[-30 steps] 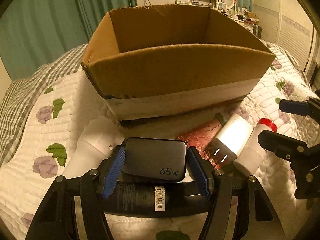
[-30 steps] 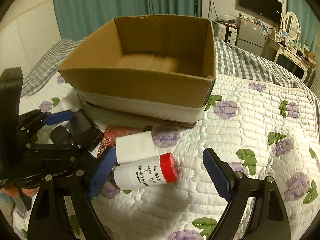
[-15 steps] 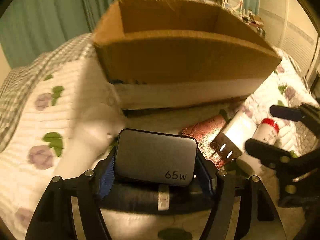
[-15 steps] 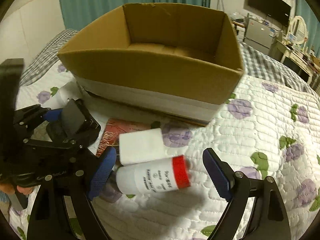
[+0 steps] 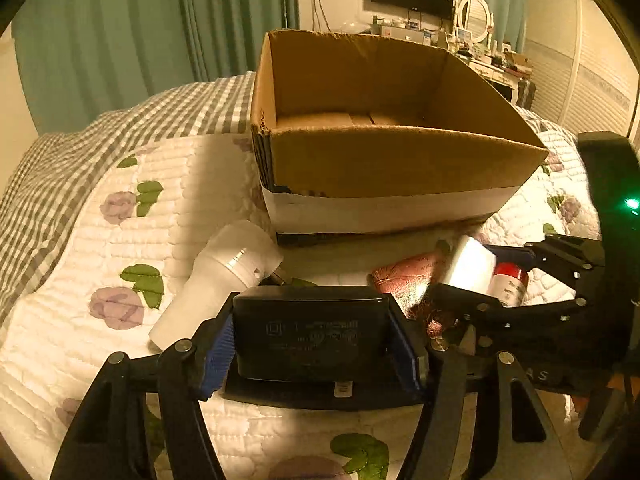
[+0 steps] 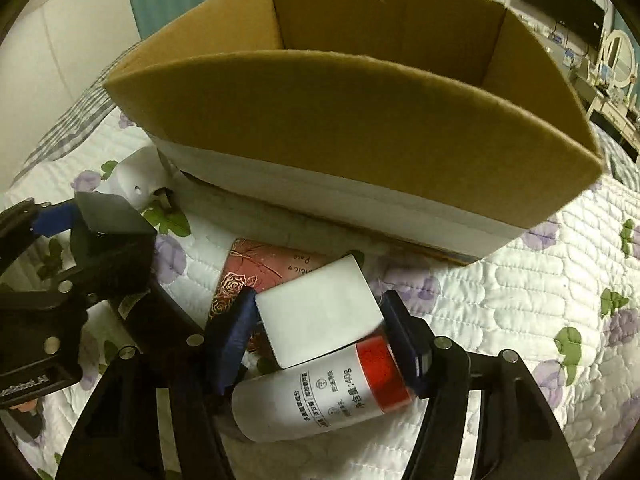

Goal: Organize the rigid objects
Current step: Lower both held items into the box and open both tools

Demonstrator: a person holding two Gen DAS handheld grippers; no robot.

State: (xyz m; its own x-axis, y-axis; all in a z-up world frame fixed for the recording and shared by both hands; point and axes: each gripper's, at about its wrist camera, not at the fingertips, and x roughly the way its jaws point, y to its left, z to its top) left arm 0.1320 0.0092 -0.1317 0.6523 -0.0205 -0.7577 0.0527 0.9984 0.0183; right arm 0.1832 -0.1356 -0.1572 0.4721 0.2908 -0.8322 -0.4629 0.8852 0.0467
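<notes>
My right claw has just been closing around the white block at lower centre; its pads now touch it. My left claw grips the black charger, lifted, ready for the cardboard box above.

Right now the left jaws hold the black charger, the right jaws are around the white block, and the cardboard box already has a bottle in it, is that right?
Not quite: the box has nothing in it, as the left wrist view shows. The bottle with the red cap lies on the quilt under the right gripper. The rest stands: the left gripper holds the black charger, and the right jaws have just been closing around the white block.
</notes>
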